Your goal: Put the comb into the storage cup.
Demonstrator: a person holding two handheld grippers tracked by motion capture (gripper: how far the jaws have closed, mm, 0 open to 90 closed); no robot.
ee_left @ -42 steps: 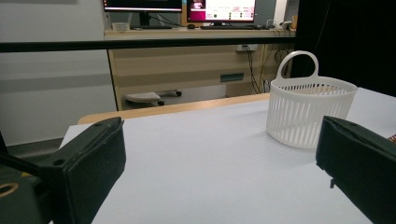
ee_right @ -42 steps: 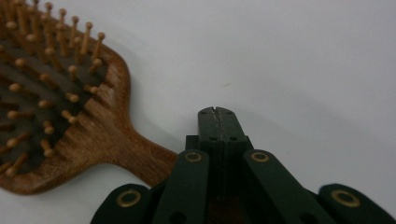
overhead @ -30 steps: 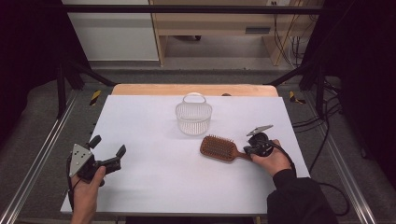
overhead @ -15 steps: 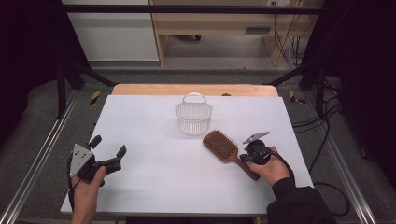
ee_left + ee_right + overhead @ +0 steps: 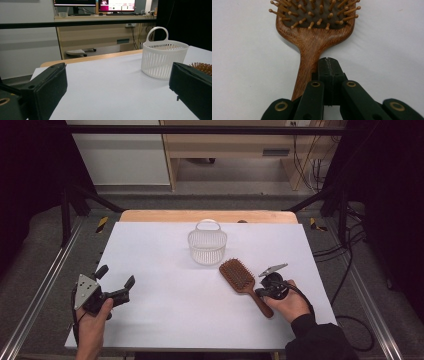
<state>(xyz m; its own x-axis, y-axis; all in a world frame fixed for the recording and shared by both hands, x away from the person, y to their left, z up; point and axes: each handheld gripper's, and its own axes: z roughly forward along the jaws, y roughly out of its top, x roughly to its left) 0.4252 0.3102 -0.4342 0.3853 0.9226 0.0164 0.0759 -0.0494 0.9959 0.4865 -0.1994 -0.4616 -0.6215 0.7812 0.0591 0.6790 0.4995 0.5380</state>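
A wooden paddle hairbrush (image 5: 238, 274) lies bristles up on the white table (image 5: 170, 320), head toward the basket and handle slanting to the near right. My right gripper (image 5: 261, 293) is shut, its jaws pressed pad to pad with nothing between them. In the right gripper view the closed tips (image 5: 329, 72) rest over the right side of the hairbrush handle (image 5: 308, 62). My left gripper (image 5: 116, 276) stands open near the table's front left, empty; its jaws frame the left gripper view (image 5: 117, 97).
A white slatted basket (image 5: 207, 245) with a loop handle stands upright at the table's middle back, also in the left gripper view (image 5: 163, 57) with brush bristles (image 5: 203, 67) beside it. A wooden strip (image 5: 205, 216) borders the far edge.
The hairbrush has turned from lying crosswise to a slant, its handle swinging toward the near edge. The right hand and shut gripper moved nearer with it. The left gripper stayed still.
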